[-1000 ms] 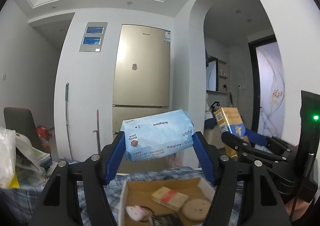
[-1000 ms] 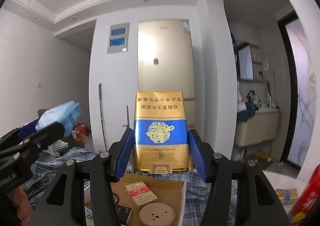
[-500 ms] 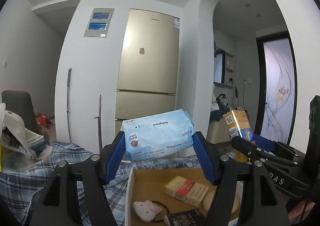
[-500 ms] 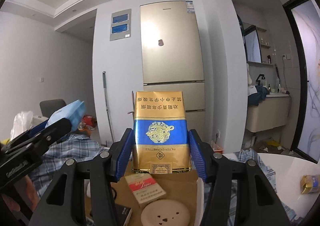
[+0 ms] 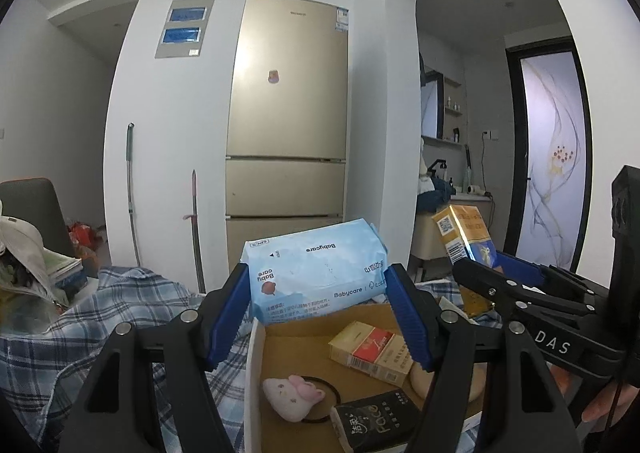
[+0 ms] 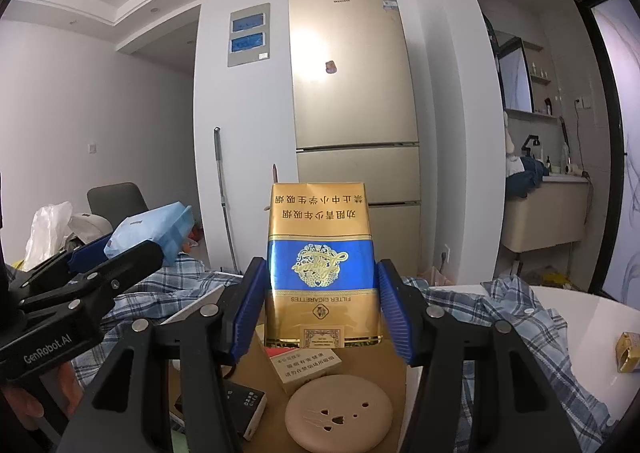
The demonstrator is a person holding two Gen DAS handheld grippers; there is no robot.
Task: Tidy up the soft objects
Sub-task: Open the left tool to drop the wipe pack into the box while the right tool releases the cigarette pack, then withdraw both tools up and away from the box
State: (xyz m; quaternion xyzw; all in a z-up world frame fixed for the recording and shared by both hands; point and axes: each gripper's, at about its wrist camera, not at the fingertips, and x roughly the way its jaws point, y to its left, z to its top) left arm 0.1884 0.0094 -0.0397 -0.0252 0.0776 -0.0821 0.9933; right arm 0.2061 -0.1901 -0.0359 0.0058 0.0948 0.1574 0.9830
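Note:
My left gripper (image 5: 316, 309) is shut on a light-blue pack of wet wipes (image 5: 316, 273), held level above the far edge of an open cardboard box (image 5: 256, 365). That pack (image 6: 152, 231) also shows at the left of the right wrist view. My right gripper (image 6: 322, 305) is shut on a gold-and-blue cigarette pack (image 6: 322, 265), upright above the same box (image 6: 360, 367); the pack (image 5: 466, 241) appears at the right of the left wrist view. Inside the box lie a pink plush toy (image 5: 292, 397), a red-and-gold pack (image 5: 370, 351), a black pack (image 5: 370, 423) and a round beige disc (image 6: 338, 405).
The box sits on a blue plaid cloth (image 5: 80, 333) over a white table (image 6: 592, 317). A small gold packet (image 6: 628, 351) lies at the table's right edge. Bags and papers (image 5: 28, 265) pile up at the left. A gold fridge (image 5: 286, 121) and two mop handles stand behind.
Both grippers have sunk toward the box, each still shut on its pack. The box and its contents fill more of the lower view than before.

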